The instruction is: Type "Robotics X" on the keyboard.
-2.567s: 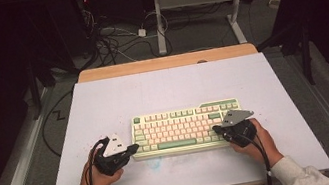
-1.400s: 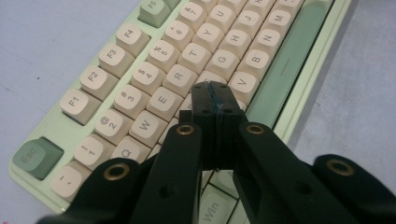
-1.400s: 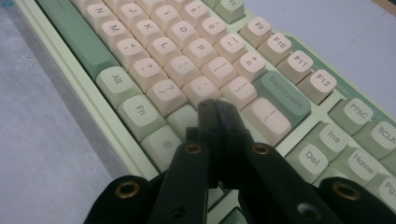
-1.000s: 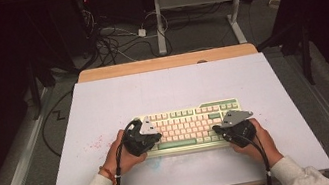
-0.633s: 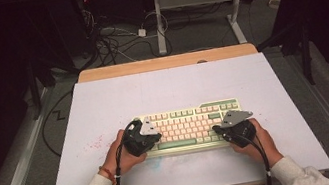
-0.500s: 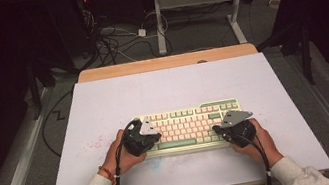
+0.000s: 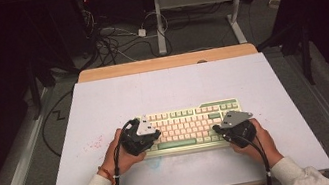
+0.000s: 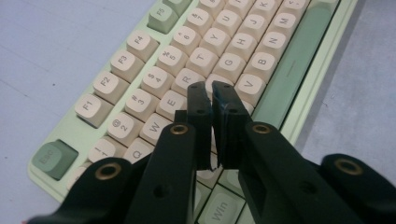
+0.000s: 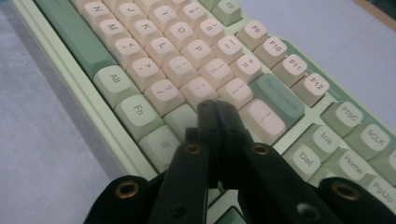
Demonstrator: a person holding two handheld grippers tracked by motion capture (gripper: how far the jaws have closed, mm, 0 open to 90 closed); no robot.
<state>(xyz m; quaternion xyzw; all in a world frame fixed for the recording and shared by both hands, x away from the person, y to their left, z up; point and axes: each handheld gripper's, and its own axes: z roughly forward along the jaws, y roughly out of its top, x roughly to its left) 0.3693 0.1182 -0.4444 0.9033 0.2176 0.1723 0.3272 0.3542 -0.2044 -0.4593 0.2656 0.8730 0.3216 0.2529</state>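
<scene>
My left gripper (image 8: 208, 93) hangs over the keyboard (image 7: 191, 127) at 9 o'clock, jaws nearly together. My right gripper (image 9: 216, 109), at 3 o'clock, is pressed together on nothing.

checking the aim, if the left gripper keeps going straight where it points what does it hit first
Probably the keyboard: the shut left gripper points down at the cream letter keys around D and F, though the exact key is hard to tell.

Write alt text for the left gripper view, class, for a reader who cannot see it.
The left hand-held gripper, its two black jaws nearly closed with nothing between them, points down over the cream keys of a pale green keyboard near the E, R and D keys. The keyboard lies on a light table.
</scene>
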